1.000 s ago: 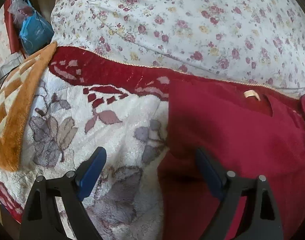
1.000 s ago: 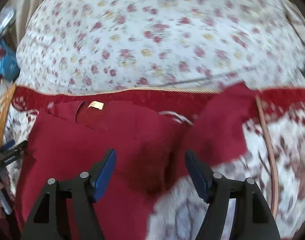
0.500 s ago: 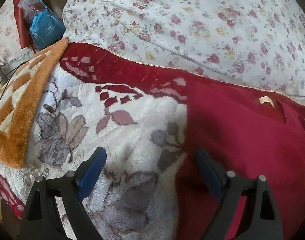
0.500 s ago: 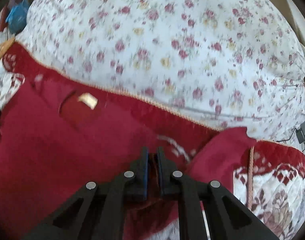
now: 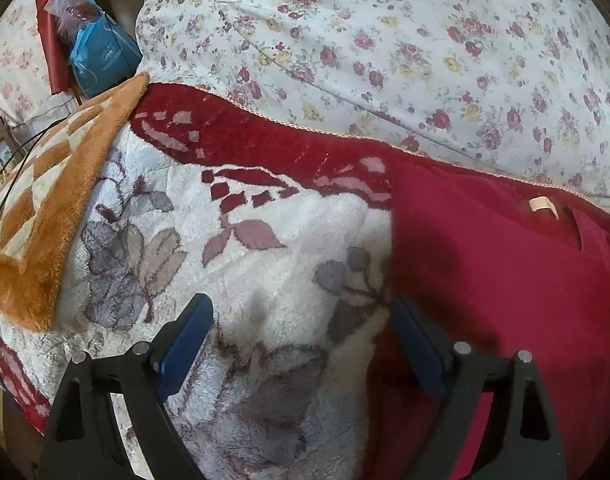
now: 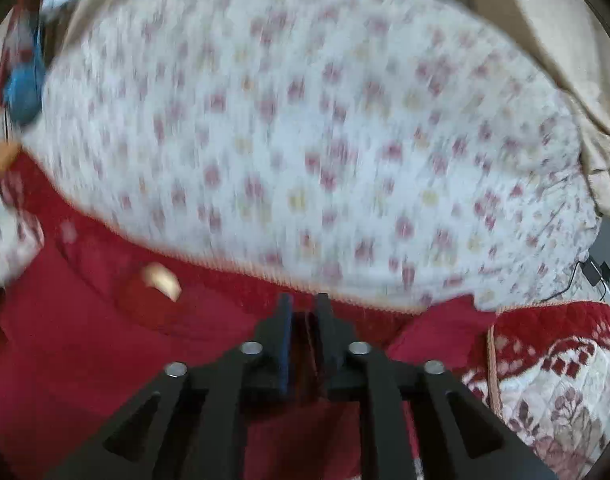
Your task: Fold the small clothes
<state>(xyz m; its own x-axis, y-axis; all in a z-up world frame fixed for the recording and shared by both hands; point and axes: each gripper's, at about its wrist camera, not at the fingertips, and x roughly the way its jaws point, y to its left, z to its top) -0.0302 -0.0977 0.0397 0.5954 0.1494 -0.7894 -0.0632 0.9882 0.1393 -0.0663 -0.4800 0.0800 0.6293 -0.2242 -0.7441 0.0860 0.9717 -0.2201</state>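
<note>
A dark red garment (image 5: pixel 505 280) with a beige neck label (image 5: pixel 541 204) lies on a fleece blanket (image 5: pixel 265 272) printed with leaves. My left gripper (image 5: pixel 301 340) is open and empty, low over the blanket, with its right finger at the garment's left edge. In the right wrist view the same garment (image 6: pixel 85 360) fills the lower left, its label (image 6: pixel 161 276) blurred. My right gripper (image 6: pixel 304 320) is shut on a fold of the red garment and lifts it. A loose sleeve (image 6: pixel 441 336) sticks out to its right.
A flowered quilt (image 5: pixel 385 48) bulges behind the blanket, also in the right wrist view (image 6: pixel 305 140). An orange checked blanket (image 5: pixel 45 200) lies at the left. A blue bag (image 5: pixel 101 60) stands at the far left. A cable and plug (image 6: pixel 593 272) are at the right.
My right gripper closed on the red garment and has risen with it, the view now blurred. My left gripper has shifted left, off the garment onto the blanket, still open.
</note>
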